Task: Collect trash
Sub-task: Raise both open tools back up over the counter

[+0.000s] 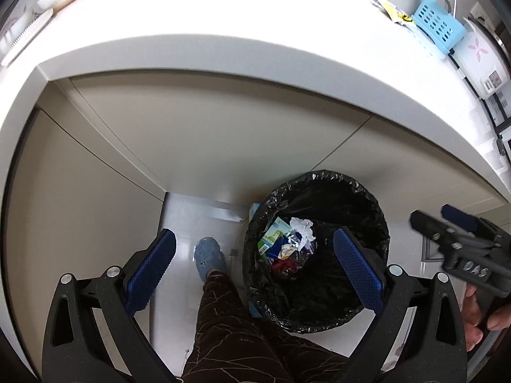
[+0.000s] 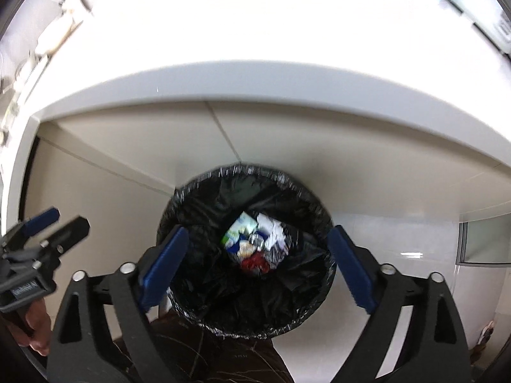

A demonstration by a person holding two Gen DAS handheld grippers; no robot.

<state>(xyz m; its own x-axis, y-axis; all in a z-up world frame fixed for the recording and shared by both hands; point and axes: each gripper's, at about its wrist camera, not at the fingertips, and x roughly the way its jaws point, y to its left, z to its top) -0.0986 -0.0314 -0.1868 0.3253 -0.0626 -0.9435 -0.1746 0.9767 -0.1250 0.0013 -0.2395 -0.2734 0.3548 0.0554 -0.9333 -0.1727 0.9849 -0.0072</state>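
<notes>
Two claws, left claw and right claw, both spread wide, empty. One black-lined bin directly below right claw; one trash heap inside.

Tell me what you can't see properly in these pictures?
- Bottom of the bin: right view, hidden under the trash.
- Counter items: right view, washed out by glare and blur.
- Right tool: left view, fingertips too small and angled to judge from there.
</notes>
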